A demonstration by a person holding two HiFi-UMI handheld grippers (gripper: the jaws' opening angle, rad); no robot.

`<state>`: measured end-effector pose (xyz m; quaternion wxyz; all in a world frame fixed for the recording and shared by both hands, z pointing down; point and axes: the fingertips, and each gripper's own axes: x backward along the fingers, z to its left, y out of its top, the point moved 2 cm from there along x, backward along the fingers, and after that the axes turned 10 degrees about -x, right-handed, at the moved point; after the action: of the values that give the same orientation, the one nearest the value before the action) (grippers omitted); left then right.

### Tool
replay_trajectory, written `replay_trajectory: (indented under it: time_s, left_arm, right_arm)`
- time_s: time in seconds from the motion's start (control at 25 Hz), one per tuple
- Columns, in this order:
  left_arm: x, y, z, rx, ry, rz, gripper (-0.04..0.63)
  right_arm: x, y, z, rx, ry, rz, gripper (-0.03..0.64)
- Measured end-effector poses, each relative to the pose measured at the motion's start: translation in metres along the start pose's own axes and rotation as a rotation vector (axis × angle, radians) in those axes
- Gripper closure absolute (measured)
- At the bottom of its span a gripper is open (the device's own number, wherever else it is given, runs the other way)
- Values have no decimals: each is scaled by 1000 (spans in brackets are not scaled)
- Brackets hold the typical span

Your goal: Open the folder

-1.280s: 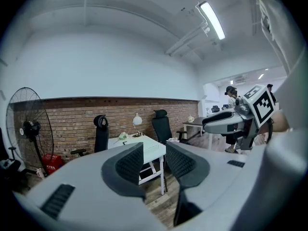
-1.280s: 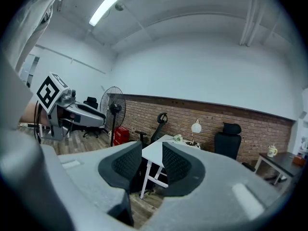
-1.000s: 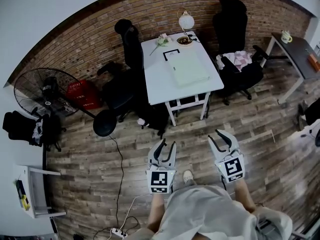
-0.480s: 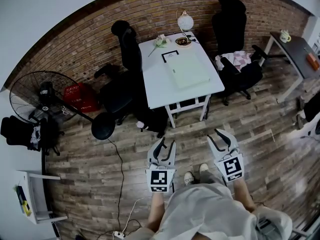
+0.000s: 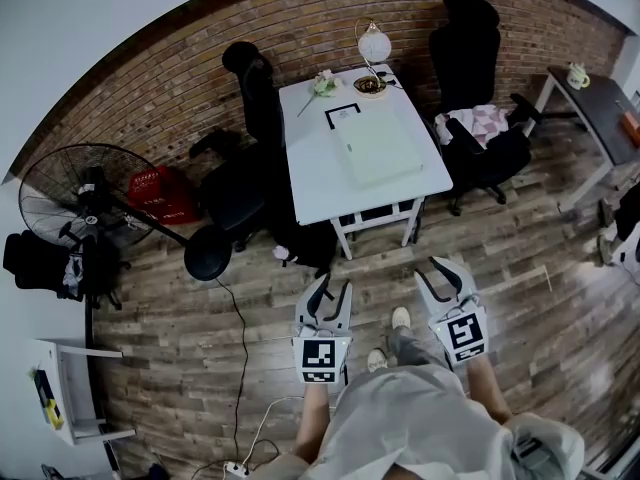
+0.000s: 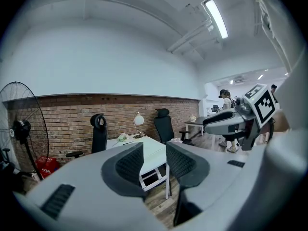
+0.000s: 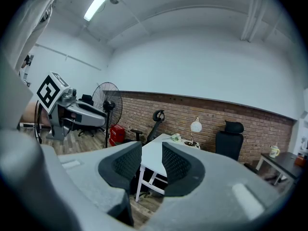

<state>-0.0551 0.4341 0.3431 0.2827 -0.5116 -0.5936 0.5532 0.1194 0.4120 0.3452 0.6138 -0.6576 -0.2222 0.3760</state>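
Standing on a wooden floor [image 5: 200,308], well apart from the white table [image 5: 320,183] at twelve o'clock. Holding the left gripper [image 5: 330,290] at about seven o'clock of that table and the right gripper [image 5: 446,268] at about five o'clock, both aimed up the head view toward it. Left: released, pads spread, only air and the far table showing in the gap. Right: likewise unclenched and empty, grasping nothing. Lying flat on the tabletop, toward its three o'clock edge and apparently closed: the pale folder [image 5: 378,148], touched by neither tool. Just beyond the folder at eleven o'clock, a black-framed sheet [image 5: 342,111]. At the table's far end, a small bunch of flowers [image 5: 322,81] at eleven o'clock, then a dish [image 5: 369,83] and a round-shaded lamp [image 5: 374,41] at one o'clock. Flanking the table: a black chair [image 5: 250,78] at nine o'clock, and a high-backed chair [image 5: 470,43] at two o'clock with a pink cloth [image 5: 478,120] draped on it. Far off at nine o'clock of the head view, a standing fan [image 5: 75,193] beside a red crate [image 5: 160,190]. At two o'clock, a grey desk [image 5: 600,108] bearing a mug [image 5: 577,74].
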Motion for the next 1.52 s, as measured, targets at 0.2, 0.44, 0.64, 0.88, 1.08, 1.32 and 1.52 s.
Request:
replay_trajectory:
  time_s: [0.2,0.44,0.64,0.88,1.08,1.32,1.52]
  left_arm:
    - [-27,5,2,2,12,15,449]
    - [-61,7,11,8,37,27,449]
    - [-88,12,18,13,58,37,449]
    - [-114,20,20,12,81,48,449]
    - [-131,24,19,13,100,57,449]
    - [-150,33,15,5,121,61,449]
    - [-162,40,10,3,140,66,449]
  right_arm:
    - [-19,1,-26,23,24,3,485]
    - [-49,5,-52,24,57,-2,485]
    - [-70,9,-75,27,74,0,485]
    - [-86,12,-99,30,98,3,485]
    - [-96,12,-117,26,117,-1,485]
    - [-103,13,-139,-1,129,0,485]
    - [-108,15,-156,13,153,-11,485]
